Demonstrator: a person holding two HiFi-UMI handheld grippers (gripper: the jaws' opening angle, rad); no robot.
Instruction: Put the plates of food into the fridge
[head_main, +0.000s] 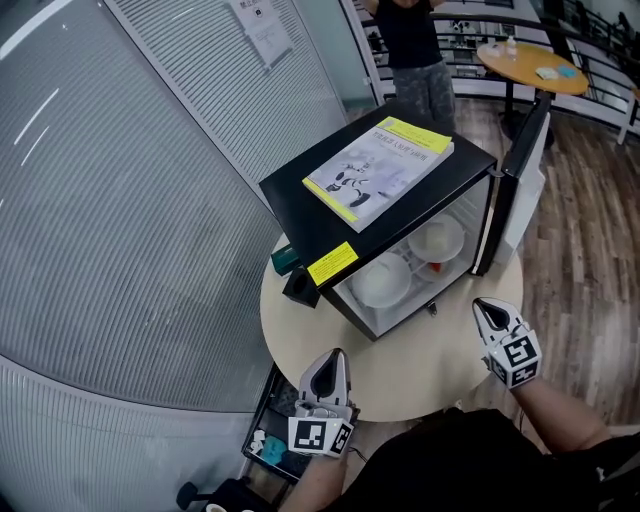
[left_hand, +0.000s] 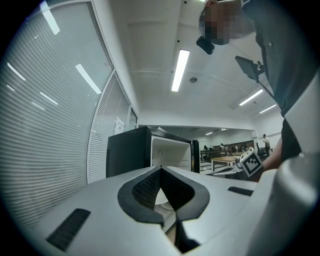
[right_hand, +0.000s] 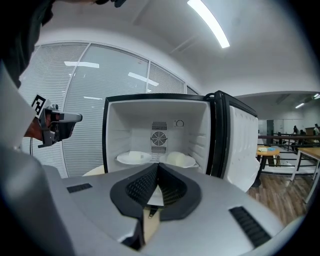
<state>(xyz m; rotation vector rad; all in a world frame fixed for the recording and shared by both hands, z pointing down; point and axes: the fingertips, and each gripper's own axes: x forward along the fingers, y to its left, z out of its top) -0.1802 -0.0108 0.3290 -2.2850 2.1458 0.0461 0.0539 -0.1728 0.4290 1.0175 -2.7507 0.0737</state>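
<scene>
A small black fridge (head_main: 400, 215) stands on the round table (head_main: 400, 375) with its door (head_main: 520, 185) swung open to the right. Two white plates of food lie side by side on its floor, one at the left (head_main: 382, 282) (right_hand: 134, 157) and one at the right (head_main: 437, 240) (right_hand: 181, 160). My left gripper (head_main: 330, 362) (left_hand: 161, 169) hovers over the table's near edge, shut and empty. Facing the open fridge from a short way off, my right gripper (head_main: 487, 308) (right_hand: 158, 166) is also shut with nothing between its pads.
A yellow-edged book (head_main: 380, 168) lies on the fridge top. A small black box (head_main: 298, 285) and a green object (head_main: 283, 258) sit beside the fridge's left wall. A person (head_main: 415, 50) stands behind it, near a round wooden table (head_main: 530, 65). Blinds cover the glass wall at left.
</scene>
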